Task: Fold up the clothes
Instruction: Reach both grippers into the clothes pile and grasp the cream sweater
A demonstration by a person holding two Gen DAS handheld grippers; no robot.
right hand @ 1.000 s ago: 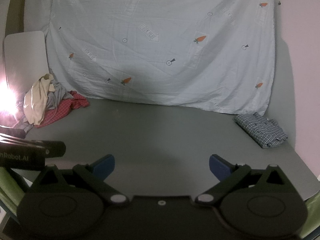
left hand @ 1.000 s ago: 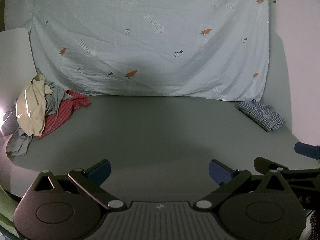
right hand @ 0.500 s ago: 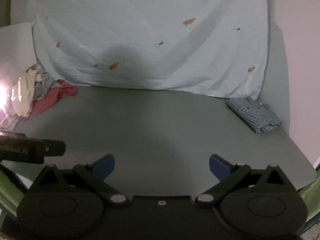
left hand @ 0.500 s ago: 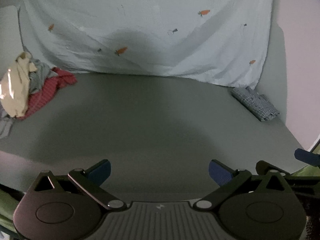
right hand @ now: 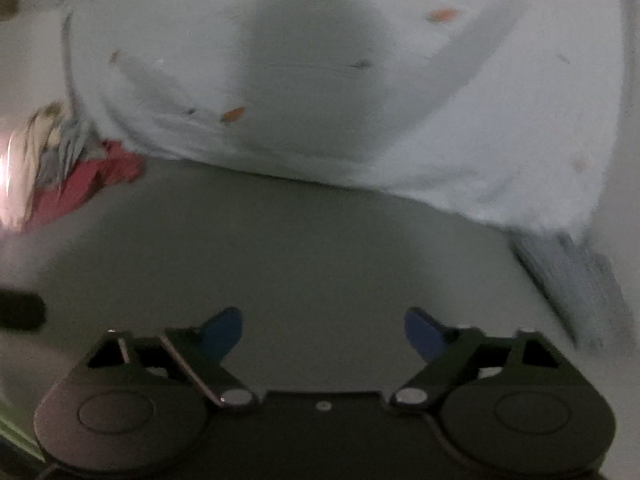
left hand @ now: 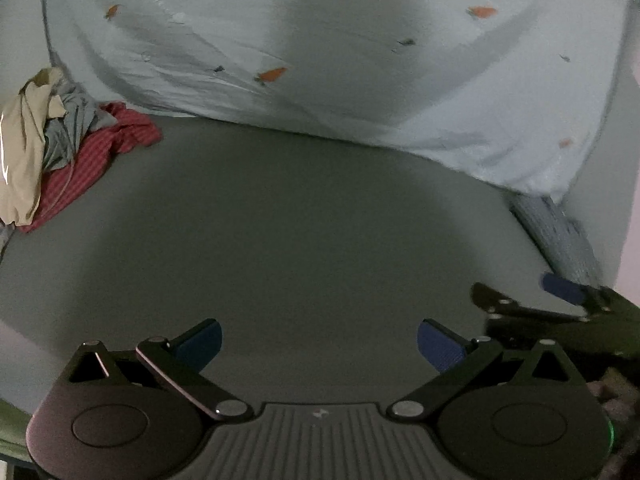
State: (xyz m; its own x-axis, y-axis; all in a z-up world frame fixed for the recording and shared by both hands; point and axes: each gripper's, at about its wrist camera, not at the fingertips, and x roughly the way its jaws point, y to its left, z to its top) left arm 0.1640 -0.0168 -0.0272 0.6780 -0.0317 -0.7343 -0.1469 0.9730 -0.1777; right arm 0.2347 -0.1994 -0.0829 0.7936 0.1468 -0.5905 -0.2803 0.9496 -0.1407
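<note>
Grey matte surface [left hand: 304, 240], bare between and ahead of both claws, is judged to be kept free as folding space. Left claw [left hand: 318, 342]: jaws spread wide, nothing held, hovering low over the near edge. Right claw [right hand: 323, 330]: likewise wide open and empty; its blue fingertips [left hand: 560, 289] are seen just to the right of the left claw. Unfolded clothes [left hand: 60, 148], a heap of cream, grey and red-striped garments, are recorded far ahead and to the left of the left claw, apparently awaiting folding. One folded checked garment [left hand: 560, 236] lies ahead and to the right, at the surface's far right edge, presumably set aside as finished. A pale sheet printed with carrots [left hand: 360, 60] hangs behind as backdrop. No containers are seen. The right wrist view is blurred, so finer detail cannot be told. Progress is judged early: one item done, several remaining.
</note>
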